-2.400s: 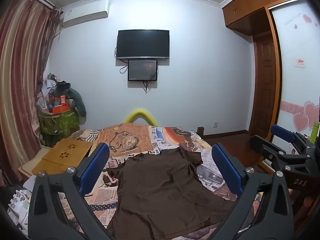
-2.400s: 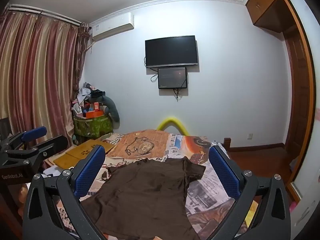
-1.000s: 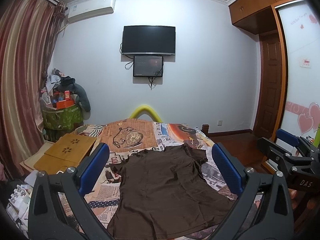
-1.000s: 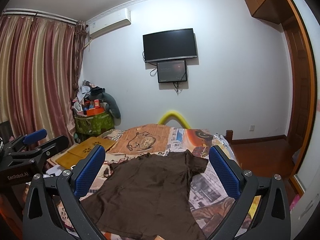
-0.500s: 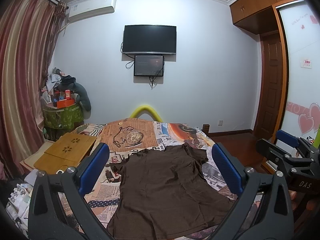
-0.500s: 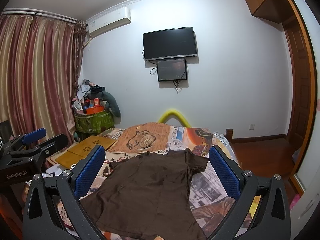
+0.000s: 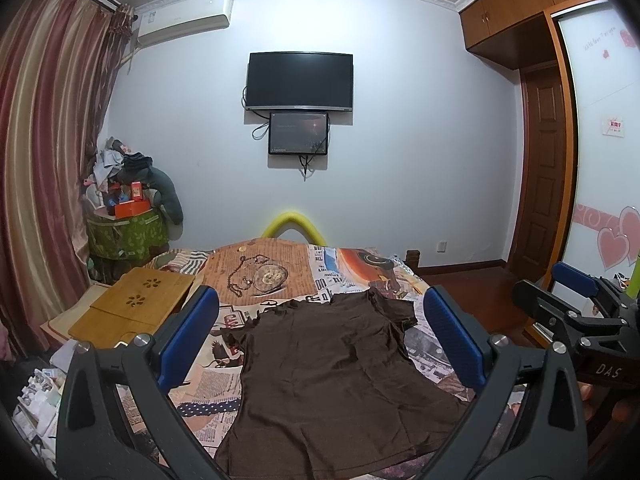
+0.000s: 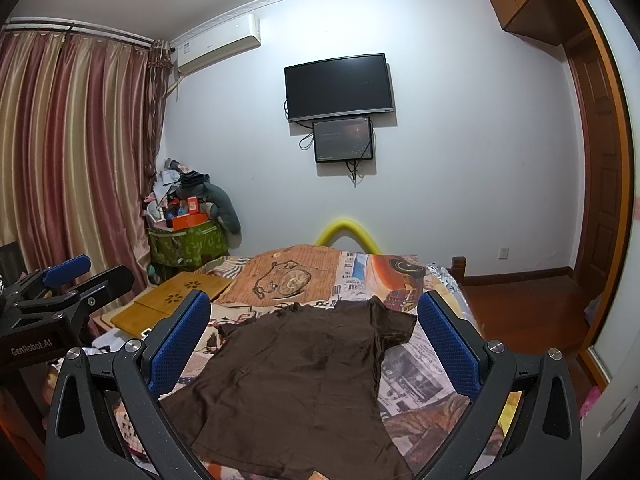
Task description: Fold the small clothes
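A dark brown short-sleeved T-shirt [image 7: 332, 376] [image 8: 296, 384] lies spread flat on the bed, collar toward the far wall and hem toward me. My left gripper [image 7: 320, 320] hovers above the near end of the shirt, wide open, nothing between its blue pads [image 7: 188, 336]. My right gripper [image 8: 314, 316] is held the same way to the right, also wide open and empty. Each gripper shows at the edge of the other's view, the right gripper [image 7: 576, 312] and the left gripper [image 8: 60, 284]. Neither touches the cloth.
The bed [image 7: 280, 264] has a cover printed with newspaper and pocket-watch patterns. A wooden lap tray [image 7: 132, 304] lies at its left side. A green bin piled with clutter [image 7: 128, 232] stands by the curtains [image 7: 44, 160]. A TV [image 7: 300, 80] hangs on the far wall; a wooden door [image 7: 548, 168] is right.
Both views have shifted slightly, as the grippers rose and tilted a little over the bed. The shirt has not moved and both grippers stay open.
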